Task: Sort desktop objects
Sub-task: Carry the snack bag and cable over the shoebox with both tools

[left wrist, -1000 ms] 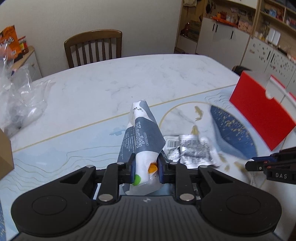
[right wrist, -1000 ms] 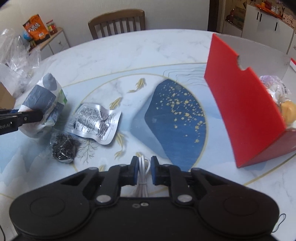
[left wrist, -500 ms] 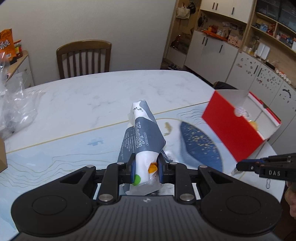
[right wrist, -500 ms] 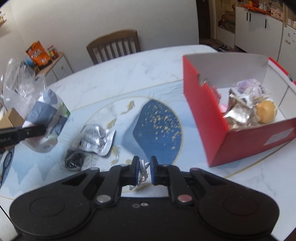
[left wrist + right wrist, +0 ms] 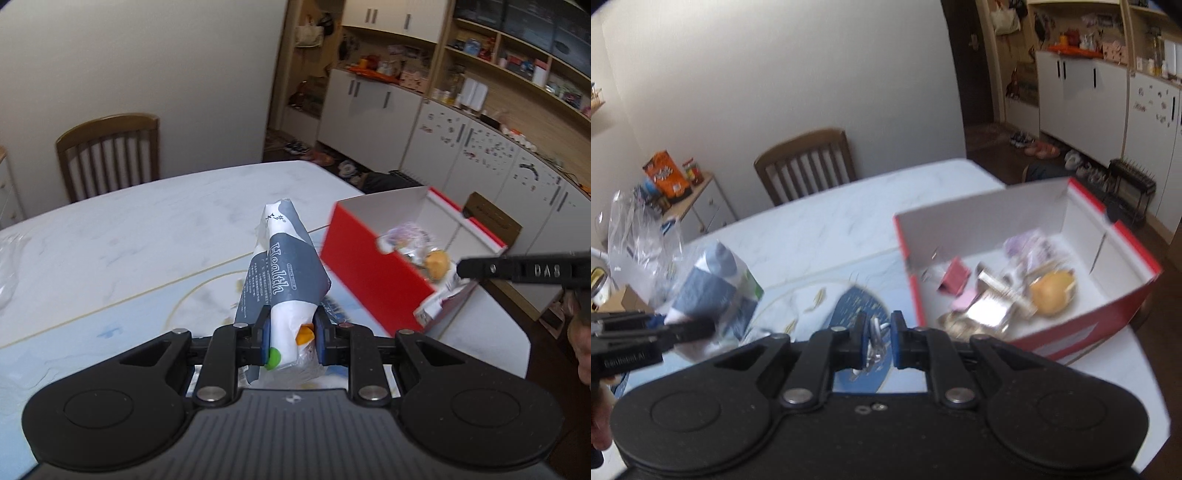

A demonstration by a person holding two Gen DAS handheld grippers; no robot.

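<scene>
Gripping a grey-white "Health" packet, left gripper, right gripper closed on what looks like a white cable, red box near.

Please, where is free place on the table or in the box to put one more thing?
Bare marble lies between the wooden chair and the red box. Inside the box, the strip along its far white wall is free; its near half is crowded with packets. The plastic bags fill the table's left edge.

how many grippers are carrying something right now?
2. Left gripper is shut on the grey-and-white packet; right gripper is shut on a white cable.
</scene>
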